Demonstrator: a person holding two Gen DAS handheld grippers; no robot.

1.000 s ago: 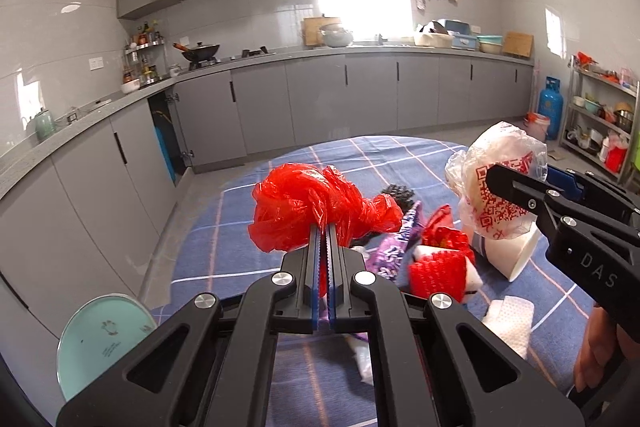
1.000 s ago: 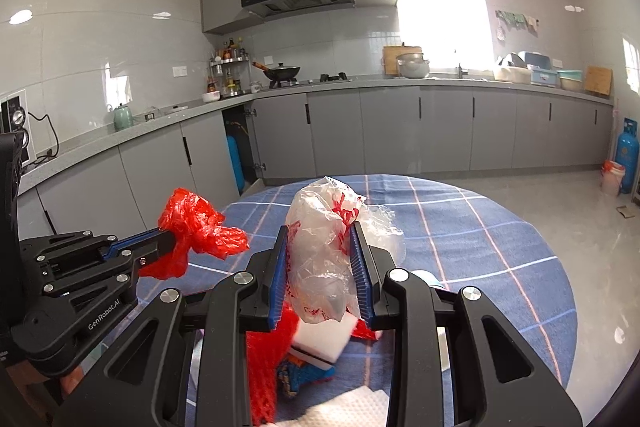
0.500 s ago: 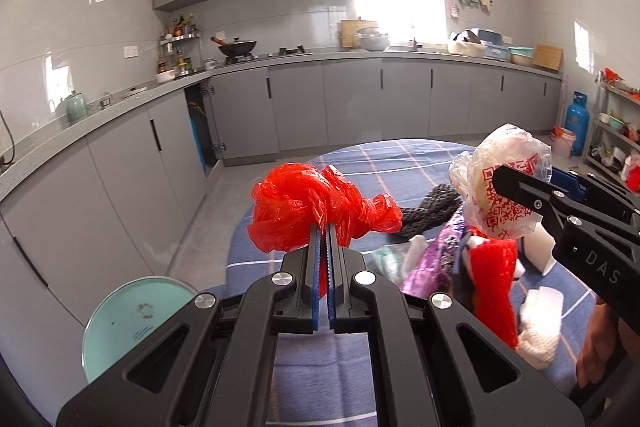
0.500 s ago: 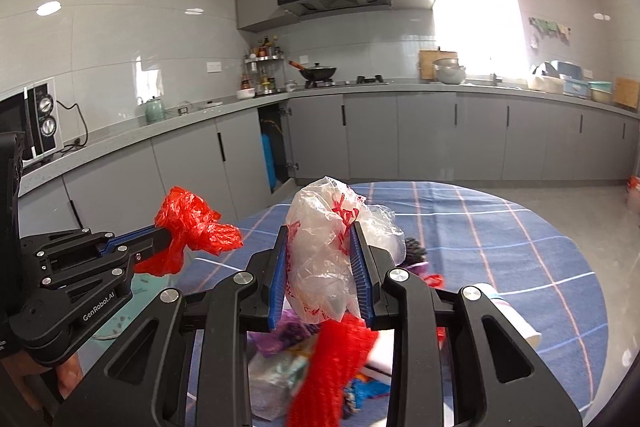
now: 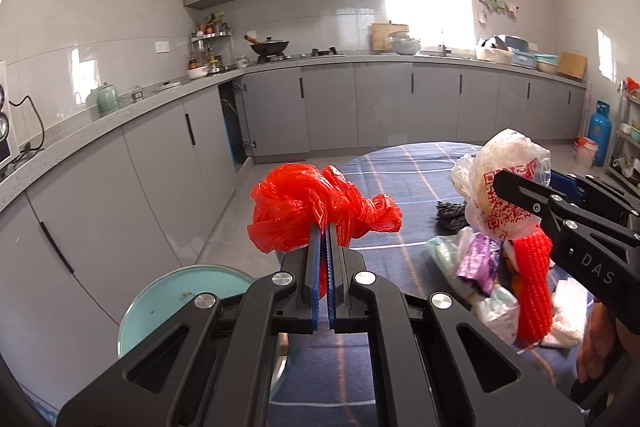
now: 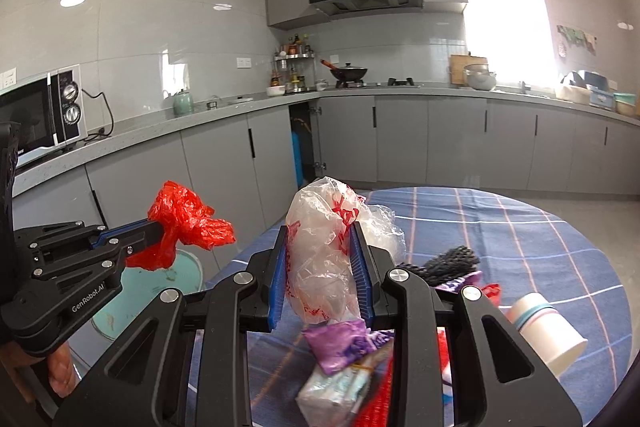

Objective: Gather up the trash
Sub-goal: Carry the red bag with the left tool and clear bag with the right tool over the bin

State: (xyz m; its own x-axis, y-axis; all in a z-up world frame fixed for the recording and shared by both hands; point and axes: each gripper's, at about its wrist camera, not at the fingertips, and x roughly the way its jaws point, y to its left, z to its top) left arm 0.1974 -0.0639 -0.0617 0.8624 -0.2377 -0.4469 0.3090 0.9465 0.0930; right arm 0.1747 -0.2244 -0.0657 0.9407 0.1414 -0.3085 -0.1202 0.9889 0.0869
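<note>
The left gripper (image 5: 324, 247) fingers stay pinched on the red bag (image 5: 312, 211), the right gripper (image 6: 322, 267) on the clear bag (image 6: 328, 239); both have swung toward the teal bin (image 5: 184, 291), lower left, so dropping looks close.

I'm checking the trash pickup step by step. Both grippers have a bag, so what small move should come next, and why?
Probably carry the red bag in the left gripper over the teal bin below it, since its jaws are shut on the bag and the bin sits just beneath and to the left. The right gripper clamps the clear bag and could follow.
</note>
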